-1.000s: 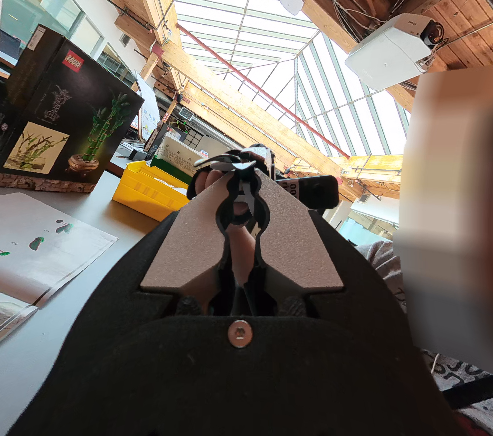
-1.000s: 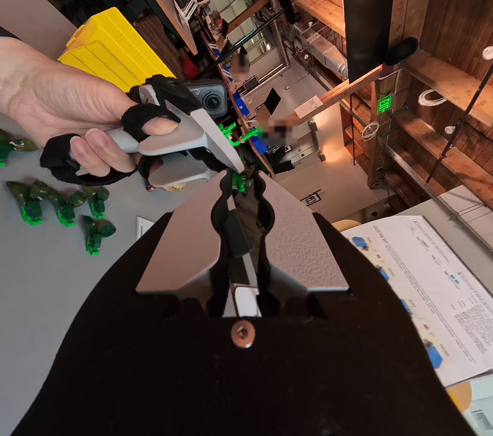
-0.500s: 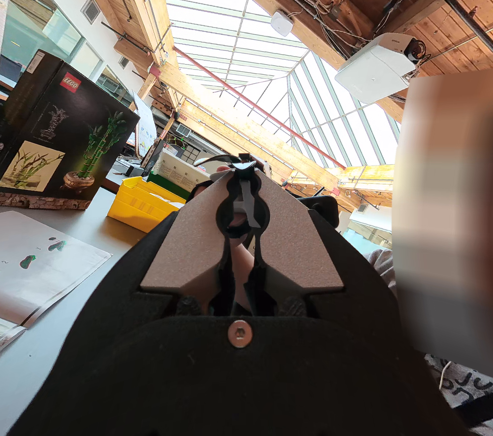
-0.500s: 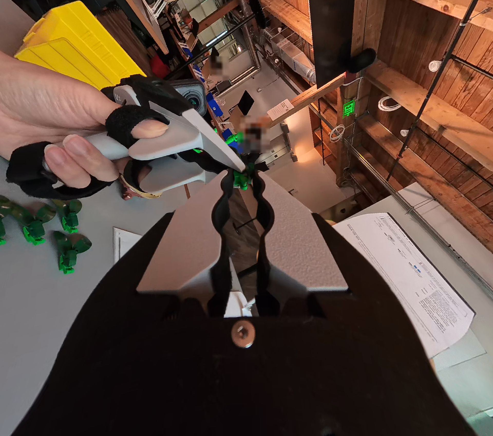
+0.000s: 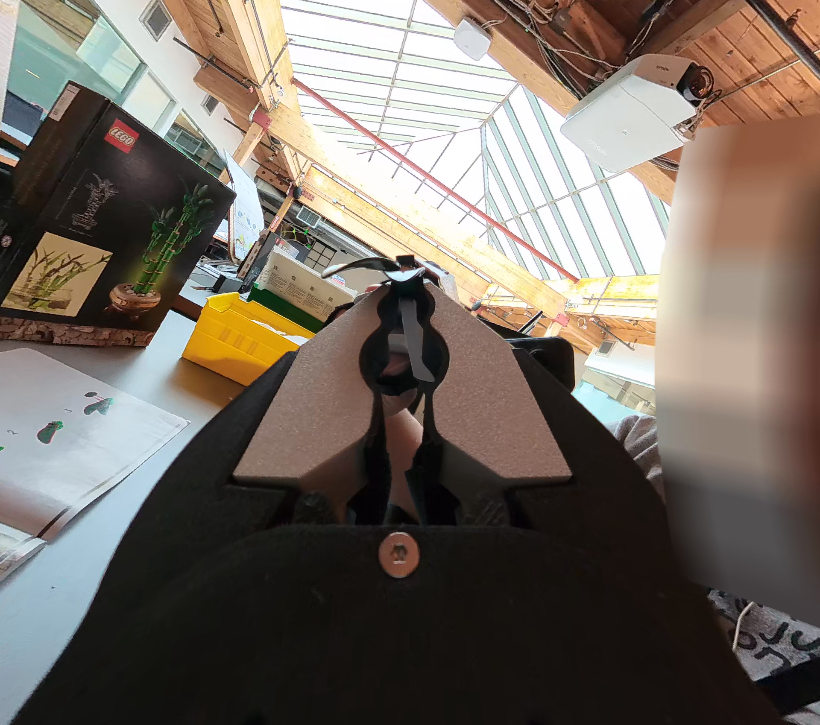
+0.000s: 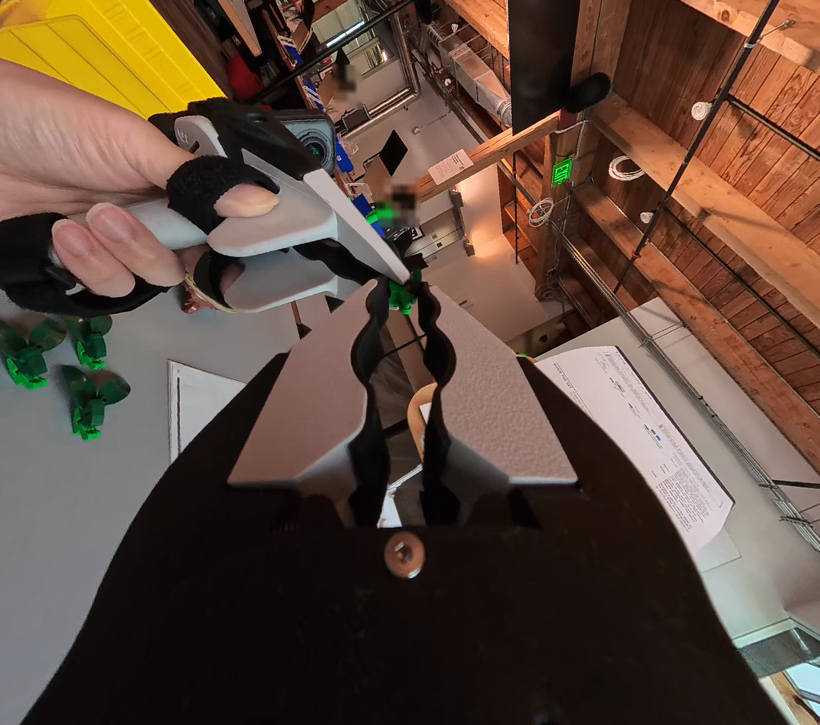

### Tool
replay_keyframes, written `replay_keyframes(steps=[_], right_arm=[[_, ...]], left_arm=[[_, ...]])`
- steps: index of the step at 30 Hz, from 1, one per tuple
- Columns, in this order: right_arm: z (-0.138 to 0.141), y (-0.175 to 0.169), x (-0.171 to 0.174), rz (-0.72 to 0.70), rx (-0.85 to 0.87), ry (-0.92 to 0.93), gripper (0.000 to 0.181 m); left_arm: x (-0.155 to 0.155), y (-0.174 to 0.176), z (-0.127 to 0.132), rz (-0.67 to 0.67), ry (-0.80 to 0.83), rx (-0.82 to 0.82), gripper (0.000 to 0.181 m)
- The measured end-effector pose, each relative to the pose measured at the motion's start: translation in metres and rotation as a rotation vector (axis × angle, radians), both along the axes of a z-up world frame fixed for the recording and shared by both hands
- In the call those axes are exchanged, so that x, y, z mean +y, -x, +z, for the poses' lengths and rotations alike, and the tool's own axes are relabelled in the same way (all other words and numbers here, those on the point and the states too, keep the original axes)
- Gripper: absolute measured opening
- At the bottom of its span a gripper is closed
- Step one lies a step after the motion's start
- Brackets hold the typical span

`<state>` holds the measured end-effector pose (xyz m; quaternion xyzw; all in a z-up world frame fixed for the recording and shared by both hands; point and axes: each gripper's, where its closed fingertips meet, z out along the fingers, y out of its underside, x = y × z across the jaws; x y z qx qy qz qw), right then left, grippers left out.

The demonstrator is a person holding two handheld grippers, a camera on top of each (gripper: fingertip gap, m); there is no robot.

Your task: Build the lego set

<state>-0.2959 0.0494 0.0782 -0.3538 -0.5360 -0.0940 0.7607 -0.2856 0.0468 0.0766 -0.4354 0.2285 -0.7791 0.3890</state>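
Observation:
My right gripper [image 6: 400,292] is shut on a small bright green lego piece [image 6: 399,299], held in the air above the grey table [image 6: 133,482]. My left gripper [image 5: 401,282] is shut at its tips on a dark leaf piece [image 5: 350,266] that curves out to the left. In the right wrist view the left gripper [image 6: 399,275], held by a hand [image 6: 66,171], comes in from the left and meets the green piece tip to tip. Three green leaf assemblies [image 6: 91,402] lie on the table at the left.
A yellow bin [image 6: 102,25] stands at the back left and also shows in the left wrist view [image 5: 239,335]. The black lego box [image 5: 102,224] and an open instruction booklet [image 5: 66,437] are at the left. A printed sheet [image 6: 643,437] lies at the right. Left and right tips are no more than a few centimetres apart.
Both grippers have stayed tip to tip on the small piece. The right gripper has swung, so the yellow bin and hand now sit larger at the left and the printed sheet lower right.

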Motion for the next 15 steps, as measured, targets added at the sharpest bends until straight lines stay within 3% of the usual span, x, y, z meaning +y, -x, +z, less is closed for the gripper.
replay_keyframes(steps=[6, 9, 15], right_arm=[[0.000, -0.002, 0.004, 0.083, 0.057, 0.113, 0.012], [0.005, -0.007, 0.004, 0.154, 0.118, 0.207, 0.012], [0.011, -0.010, -0.005, 0.280, 0.167, 0.289, 0.012]], left_arm=[[0.003, -0.001, -0.001, 0.051, -0.032, 0.046, 0.006], [0.013, 0.005, -0.003, 0.133, -0.083, 0.106, 0.030], [-0.001, 0.011, 0.002, 0.074, -0.205, 0.121, 0.025]])
